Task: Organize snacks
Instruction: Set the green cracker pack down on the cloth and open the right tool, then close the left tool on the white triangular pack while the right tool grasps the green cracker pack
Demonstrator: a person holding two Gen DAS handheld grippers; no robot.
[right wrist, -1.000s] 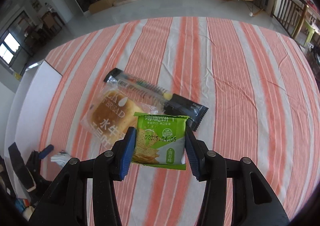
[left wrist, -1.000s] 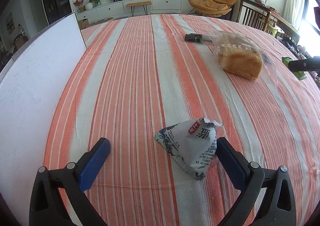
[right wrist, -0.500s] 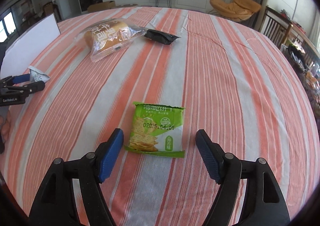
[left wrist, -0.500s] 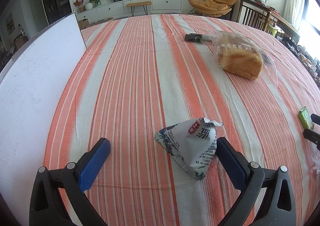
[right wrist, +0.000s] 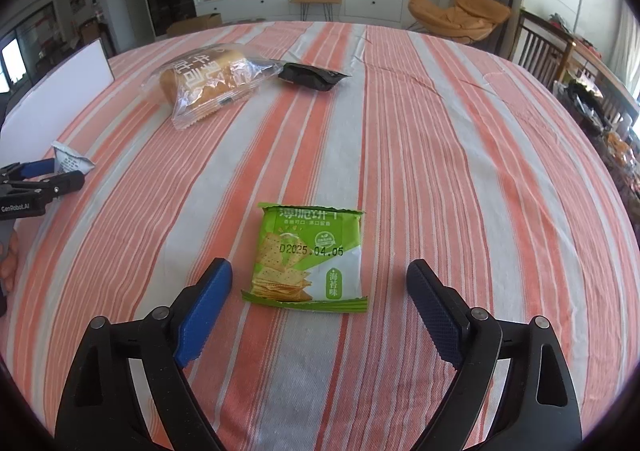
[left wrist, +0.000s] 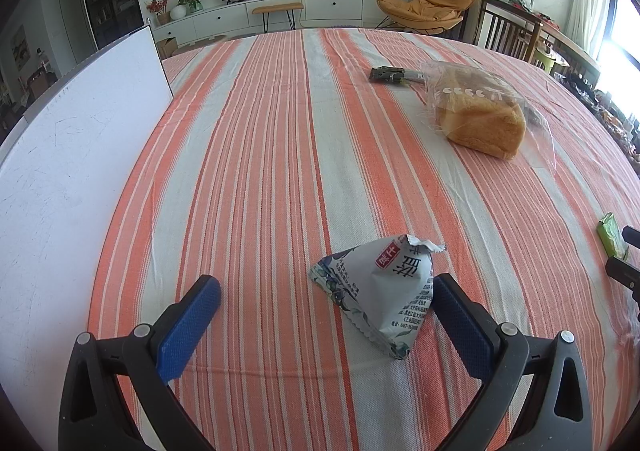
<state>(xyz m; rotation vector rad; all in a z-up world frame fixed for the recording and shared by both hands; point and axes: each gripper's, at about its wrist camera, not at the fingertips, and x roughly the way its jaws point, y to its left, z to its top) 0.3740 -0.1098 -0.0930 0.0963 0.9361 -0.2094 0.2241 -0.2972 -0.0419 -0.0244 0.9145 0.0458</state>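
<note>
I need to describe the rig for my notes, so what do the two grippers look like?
Both match: the left gripper and right gripper have black, hollowed-out plastic arms with silver screws and ribbed blue pads. White "GenRobot.AI" lettering marks the left gripper's side in the right wrist view. No cables or sleeves show.

The left gripper point(left wrist: 326, 301) hung open over a striped tablecloth point(left wrist: 260, 171), a white snack packet point(left wrist: 380, 291) touching its right pad.

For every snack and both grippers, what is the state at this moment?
Green cracker packet: sealed, flat on the cloth, between the right jaws, untouched.
White snack bag: sealed, resting on the cloth between the left jaws.
Bread bag: lying on the cloth.
Black packet: lying beside the bread bag.
Left gripper: open.
Right gripper: jaws opening.
</note>
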